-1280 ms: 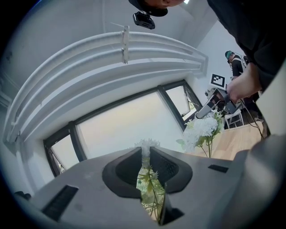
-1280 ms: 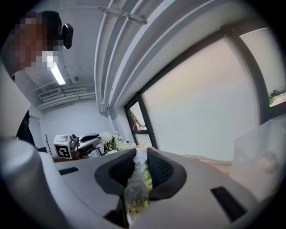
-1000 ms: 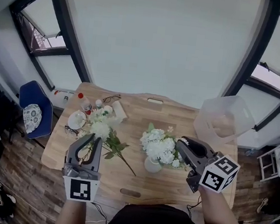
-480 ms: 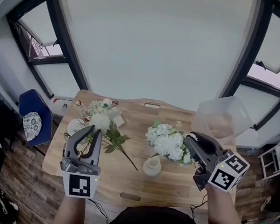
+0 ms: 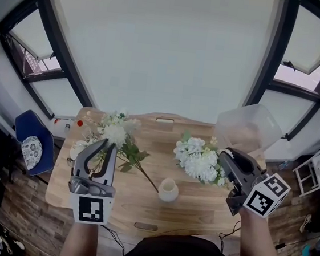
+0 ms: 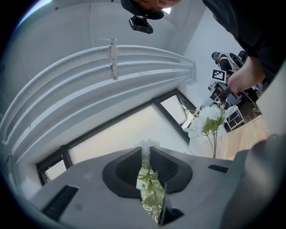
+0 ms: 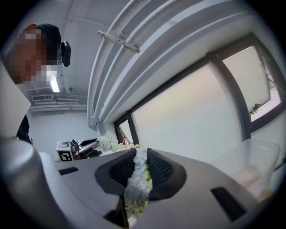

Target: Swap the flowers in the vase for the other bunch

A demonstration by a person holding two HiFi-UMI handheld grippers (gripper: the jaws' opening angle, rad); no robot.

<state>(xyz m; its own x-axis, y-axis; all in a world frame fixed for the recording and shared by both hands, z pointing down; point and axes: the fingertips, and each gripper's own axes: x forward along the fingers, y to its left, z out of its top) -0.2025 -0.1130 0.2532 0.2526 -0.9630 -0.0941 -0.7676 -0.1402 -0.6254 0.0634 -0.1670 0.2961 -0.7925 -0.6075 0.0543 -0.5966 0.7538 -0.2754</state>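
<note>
A small white vase (image 5: 168, 190) stands empty on the wooden table (image 5: 197, 206). My right gripper (image 5: 226, 157) is shut on a bunch of round white blooms (image 5: 198, 159), held in the air right of the vase. In the right gripper view the white petals (image 7: 137, 179) are squeezed between the pads. My left gripper (image 5: 108, 145) is shut on a second bunch (image 5: 117, 133) of white flowers with green leaves; its stems slant down toward the vase. In the left gripper view a leafy stem (image 6: 149, 190) sits between the jaws, and the other bunch (image 6: 207, 120) shows at the right.
A clear plastic bin (image 5: 246, 127) stands at the table's back right corner. A plate (image 5: 77, 149) and small bottles (image 5: 80, 124) lie at the table's left end. A blue chair (image 5: 31, 145) stands on the floor to the left. Windows run behind the table.
The right gripper has lifted the round white bunch out of the vase, up and to the right. The left gripper has raised the leafy bunch off the table.
</note>
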